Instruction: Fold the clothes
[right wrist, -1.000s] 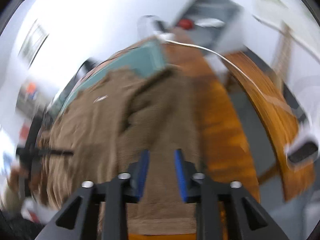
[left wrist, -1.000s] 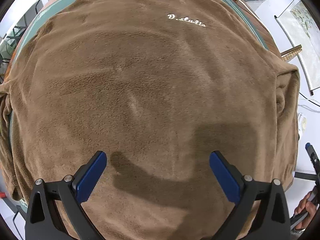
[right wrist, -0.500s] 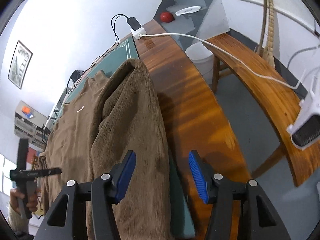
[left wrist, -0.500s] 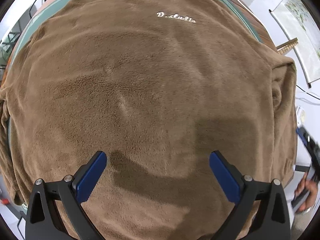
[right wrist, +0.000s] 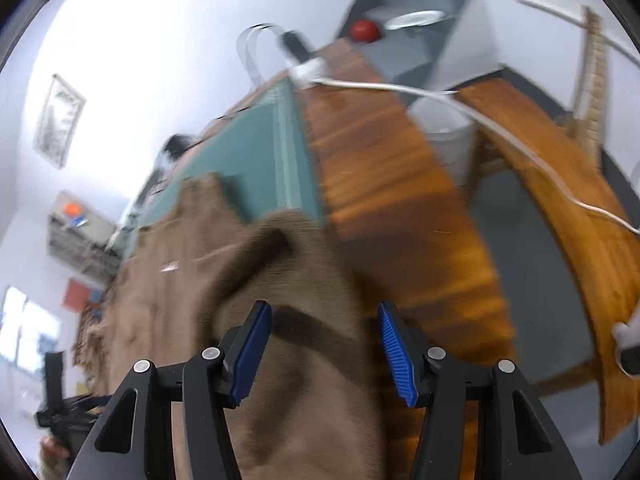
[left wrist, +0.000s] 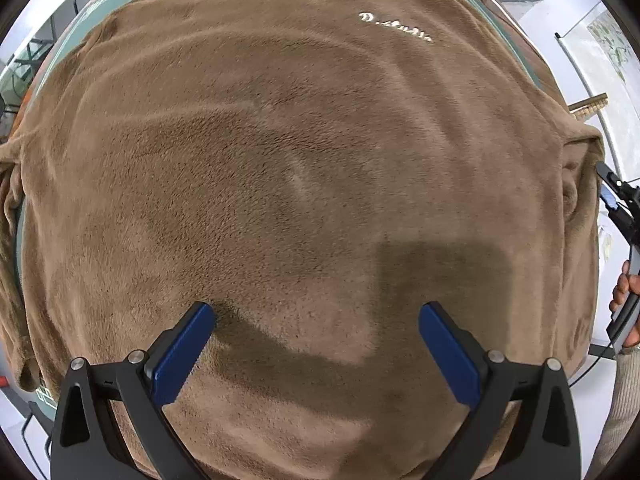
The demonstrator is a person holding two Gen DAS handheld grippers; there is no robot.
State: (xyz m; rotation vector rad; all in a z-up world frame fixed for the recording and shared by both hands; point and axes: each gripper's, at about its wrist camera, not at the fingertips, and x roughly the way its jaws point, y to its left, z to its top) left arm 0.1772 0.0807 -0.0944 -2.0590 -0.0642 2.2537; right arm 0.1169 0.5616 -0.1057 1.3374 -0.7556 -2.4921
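A brown fleece sweater with white script lettering lies spread flat over a green mat, filling the left wrist view. My left gripper hangs straight above its lower middle, open wide, with nothing between the blue pads. In the right wrist view the sweater's right sleeve lies folded along the table's side. My right gripper hovers over that sleeve, open, the fabric below its pads and not pinched. The right gripper also shows at the right edge of the left wrist view, held by a hand.
The green mat lies on a wooden table. A white power strip and its cable cross the far corner. A wooden bench stands to the right, with grey floor between.
My right gripper let go of the sleeve, opened, and swung further along it toward the shoulder. The left gripper drifted sideways over the sweater, staying open.
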